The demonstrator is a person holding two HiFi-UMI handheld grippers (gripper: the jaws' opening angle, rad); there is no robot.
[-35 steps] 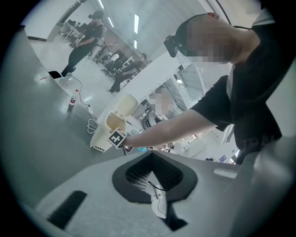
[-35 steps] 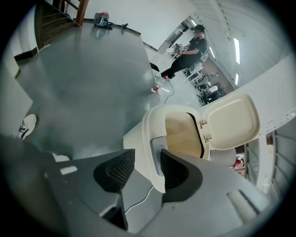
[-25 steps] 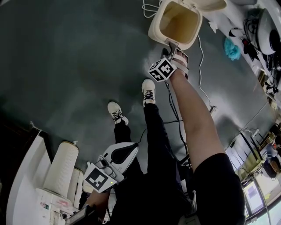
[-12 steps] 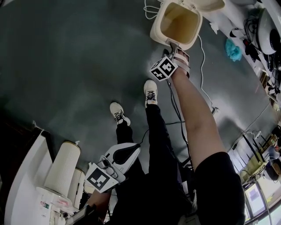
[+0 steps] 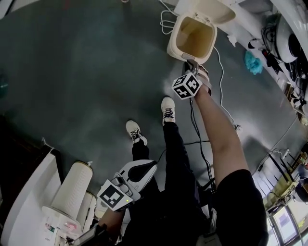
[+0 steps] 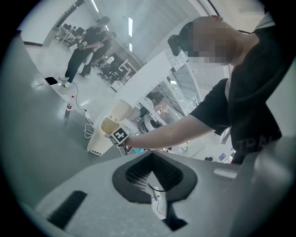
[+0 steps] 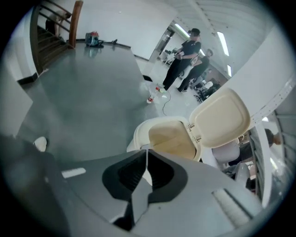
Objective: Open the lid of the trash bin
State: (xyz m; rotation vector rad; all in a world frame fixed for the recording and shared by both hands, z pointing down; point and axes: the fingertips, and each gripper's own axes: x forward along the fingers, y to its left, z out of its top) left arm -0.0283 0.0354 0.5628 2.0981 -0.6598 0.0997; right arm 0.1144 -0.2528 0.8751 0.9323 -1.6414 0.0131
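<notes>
Grey workshop floor; trash bin (image 5: 173,42) stands with lid (image 5: 211,9) already upright.
Right gripper (image 5: 190,62) (jaws just closed, nothing between) hangs beside the bin's near rim; left gripper (image 5: 148,168), likewise pinched empty, lies well behind.

**Trash bin** (image 5: 172,47): cream plastic, rectangular with rounded corners, standing upright on the dark grey floor (image 5: 86,72). Its mouth is fully exposed. The inner walls look yellowish-tan, possibly a liner, though the view is too small to be sure.

**Lid** (image 5: 211,10): the same cream colour, also with rounded corners. It is swung up and back on a hinge (image 7: 196,132) along the bin's far rim. It stands roughly upright behind the opening, with its smooth inner face turned toward the mouth.
</notes>
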